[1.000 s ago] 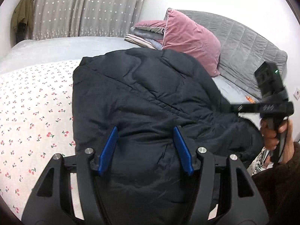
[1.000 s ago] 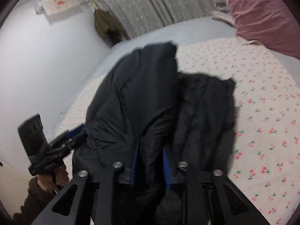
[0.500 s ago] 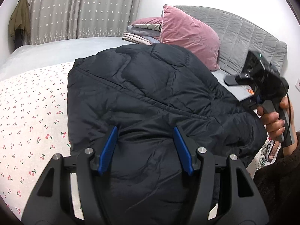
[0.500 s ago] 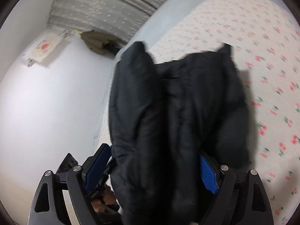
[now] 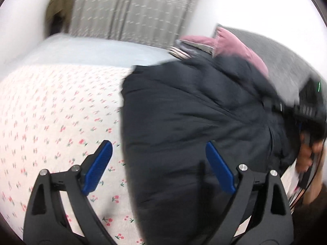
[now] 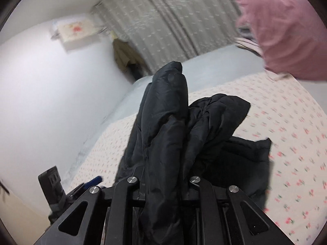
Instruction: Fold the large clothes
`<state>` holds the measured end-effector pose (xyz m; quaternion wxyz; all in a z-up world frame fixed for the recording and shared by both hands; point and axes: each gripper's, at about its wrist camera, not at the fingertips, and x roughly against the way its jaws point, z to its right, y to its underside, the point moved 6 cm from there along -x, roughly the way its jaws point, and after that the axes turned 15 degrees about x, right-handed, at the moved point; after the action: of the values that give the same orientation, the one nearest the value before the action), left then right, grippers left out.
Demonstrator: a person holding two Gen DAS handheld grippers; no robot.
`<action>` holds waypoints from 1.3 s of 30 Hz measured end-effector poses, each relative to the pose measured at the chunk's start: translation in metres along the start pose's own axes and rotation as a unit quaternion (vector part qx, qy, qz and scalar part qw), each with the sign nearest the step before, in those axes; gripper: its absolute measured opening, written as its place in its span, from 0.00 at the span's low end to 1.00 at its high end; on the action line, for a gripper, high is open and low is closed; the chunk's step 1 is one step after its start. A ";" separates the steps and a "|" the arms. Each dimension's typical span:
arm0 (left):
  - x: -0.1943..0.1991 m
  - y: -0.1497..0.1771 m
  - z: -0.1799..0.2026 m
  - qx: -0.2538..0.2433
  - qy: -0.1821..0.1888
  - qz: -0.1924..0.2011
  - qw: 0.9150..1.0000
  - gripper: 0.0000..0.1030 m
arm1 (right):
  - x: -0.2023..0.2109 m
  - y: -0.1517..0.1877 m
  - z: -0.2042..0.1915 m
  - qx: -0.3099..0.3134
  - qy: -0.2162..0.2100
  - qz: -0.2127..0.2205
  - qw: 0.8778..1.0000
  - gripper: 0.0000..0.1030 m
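- Left hand-held gripper [image 5: 158, 164] tilts downward over the bed [image 5: 61, 112], jaws opening wide, gripping nothing; the jacket's edge lies between them.
- Black puffer jacket [image 5: 194, 112] lies on the bed, stretching toward the pink pillow [image 5: 241, 49].
- Right hand-held gripper [image 6: 163, 185], closing, pinches a jacket fold that stands upward.

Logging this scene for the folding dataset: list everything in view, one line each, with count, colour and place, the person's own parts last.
jacket: one, black padded, on the bed, part lifted.
bedsheet: one, white with red cherry print, covers the bed.
pillow: one, pink, at the head of the bed.
folded bedding: one stack, pale, beside the pillow.
headboard: one, grey, behind the pillow.
curtain: one, grey, far wall.
hanging garment: one, olive, beside the curtain.
left hand-held gripper: blue pads, jaws opening, the jacket's edge between them, unpinched.
right hand-held gripper: jaws closing on a jacket fold.
hand: one, holding the right hand-held gripper.
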<state>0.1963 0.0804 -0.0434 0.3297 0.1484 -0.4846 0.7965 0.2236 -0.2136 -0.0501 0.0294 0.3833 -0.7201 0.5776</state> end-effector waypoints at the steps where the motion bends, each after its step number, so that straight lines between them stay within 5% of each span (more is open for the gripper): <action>1: -0.001 -0.001 -0.004 0.012 -0.003 -0.004 1.000 0.90 | 0.001 0.008 0.014 -0.022 0.001 -0.007 1.000 0.17; 5: -0.012 0.001 -0.012 0.027 -0.018 -0.023 0.999 0.90 | -0.011 0.053 0.072 -0.105 0.031 -0.071 0.991 0.25; 10: -0.026 0.008 -0.004 0.001 -0.050 -0.031 0.998 0.90 | -0.027 0.100 0.093 -0.134 0.066 -0.169 0.974 0.78; 16: -0.031 0.009 -0.006 0.010 -0.076 -0.042 0.996 0.95 | -0.015 0.104 0.083 -0.140 0.059 -0.169 0.974 0.84; 20: -0.043 0.006 -0.014 0.054 -0.048 -0.083 0.994 0.99 | 0.002 0.104 0.086 -0.176 0.019 -0.132 0.975 0.85; 24: -0.064 0.010 -0.026 0.138 0.008 -0.149 0.979 0.99 | 0.009 0.112 0.099 -0.224 -0.005 -0.112 0.968 0.90; 33: -0.106 0.038 -0.044 0.246 0.110 -0.261 0.927 1.00 | -0.017 0.150 0.107 -0.270 -0.045 -0.155 0.949 1.00; 39: -0.105 0.042 -0.035 0.234 0.116 -0.258 0.930 1.00 | -0.017 0.157 0.109 -0.263 -0.061 -0.153 0.951 1.00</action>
<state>0.2485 0.0579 -0.1472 0.5334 0.2478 -0.1883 0.7865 0.1875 -0.2917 -0.2216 0.1736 0.5021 -0.7796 0.3317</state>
